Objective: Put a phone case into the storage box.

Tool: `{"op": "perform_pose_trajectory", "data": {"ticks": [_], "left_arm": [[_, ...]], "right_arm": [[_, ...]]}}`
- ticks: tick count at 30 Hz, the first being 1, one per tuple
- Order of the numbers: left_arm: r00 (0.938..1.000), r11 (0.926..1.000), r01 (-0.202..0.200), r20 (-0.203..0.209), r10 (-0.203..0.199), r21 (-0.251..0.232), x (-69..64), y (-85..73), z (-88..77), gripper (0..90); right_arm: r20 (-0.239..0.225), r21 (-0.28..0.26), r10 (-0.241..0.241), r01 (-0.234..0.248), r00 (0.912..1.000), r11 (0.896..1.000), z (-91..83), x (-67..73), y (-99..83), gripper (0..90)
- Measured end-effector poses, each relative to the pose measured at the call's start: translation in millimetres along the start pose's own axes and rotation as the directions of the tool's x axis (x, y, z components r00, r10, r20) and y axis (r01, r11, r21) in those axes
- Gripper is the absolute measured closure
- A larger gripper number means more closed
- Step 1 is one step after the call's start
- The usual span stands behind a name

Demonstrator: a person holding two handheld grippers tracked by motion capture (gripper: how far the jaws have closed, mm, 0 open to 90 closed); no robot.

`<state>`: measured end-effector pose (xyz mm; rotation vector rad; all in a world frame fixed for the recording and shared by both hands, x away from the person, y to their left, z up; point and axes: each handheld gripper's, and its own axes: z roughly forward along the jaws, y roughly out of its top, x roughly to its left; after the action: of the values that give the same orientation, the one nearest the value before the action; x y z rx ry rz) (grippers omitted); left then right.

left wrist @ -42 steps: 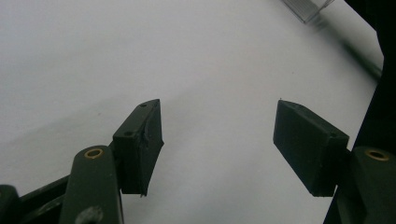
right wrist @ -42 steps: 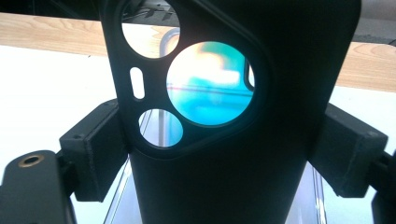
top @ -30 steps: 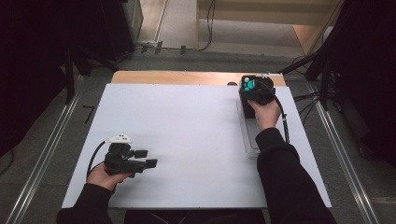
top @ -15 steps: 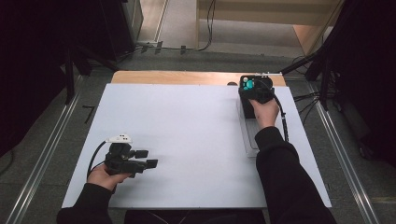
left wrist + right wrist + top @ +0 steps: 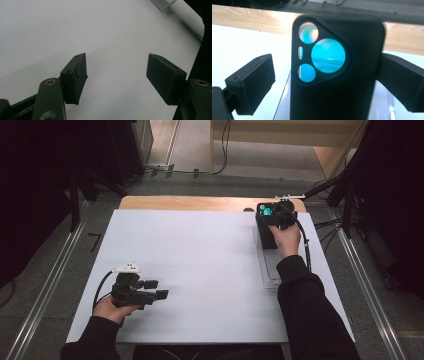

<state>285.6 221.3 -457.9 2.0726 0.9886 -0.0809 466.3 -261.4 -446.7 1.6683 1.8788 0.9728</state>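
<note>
Against the earlier frames little has shifted in the high view: both hands sit where they were, while the right gripper, at upper right, has just been opening its jaws. In the right gripper view the black phone case stands between them; the left pad is clear of it, the right pad meets its edge. It rests over a clear tray. The left gripper, lower left, is released over the white tabletop.

Black phone case with turquoise cutouts, white table, black tongs.
</note>
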Motion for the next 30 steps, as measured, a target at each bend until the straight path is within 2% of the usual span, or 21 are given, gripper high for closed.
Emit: {"op": "perform_pose_trajectory", "data": {"ticks": [4,9,13,15,19,23,30], "left_arm": [[1.0000,1.0000,0.001,0.001,-0.001,0.002,-0.2,0.0,0.3,33.4],[1.0000,1.0000,0.002,-0.001,-0.002,0.002,0.2,0.1,-0.2,33.4],[1.0000,1.0000,0.004,0.001,-0.004,0.001,0.1,0.1,-0.1,33.4],[1.0000,1.0000,0.003,0.001,-0.003,0.001,-0.1,0.2,0.1,33.4],[1.0000,1.0000,0.003,0.001,-0.003,0.002,-0.1,0.1,0.0,33.4],[1.0000,1.0000,0.004,0.002,-0.004,0.002,0.3,0.1,-0.2,33.4],[1.0000,1.0000,0.007,0.000,-0.007,-0.002,0.5,0.1,-1.0,33.4]], "right_arm": [[-0.014,-0.018,-0.011,0.011,0.9998,1.000,-9.3,3.0,3.7,0.7],[-0.044,-0.014,-0.037,0.036,0.9984,0.999,-20.3,12.5,9.0,0.7],[-0.097,-0.012,-0.054,0.053,0.9938,0.999,-27.9,23.0,12.3,0.8],[-0.131,-0.013,-0.060,0.059,0.9895,0.998,-30.9,28.9,13.4,0.8],[-0.170,-0.011,-0.088,0.087,0.9815,0.996,-35.0,42.5,14.3,0.8],[-0.216,0.000,-0.114,0.116,0.9697,0.993,-37.7,56.4,13.7,0.8],[-0.302,0.049,-0.105,0.125,0.9476,0.991,-36.7,79.3,9.5,0.9]]}}
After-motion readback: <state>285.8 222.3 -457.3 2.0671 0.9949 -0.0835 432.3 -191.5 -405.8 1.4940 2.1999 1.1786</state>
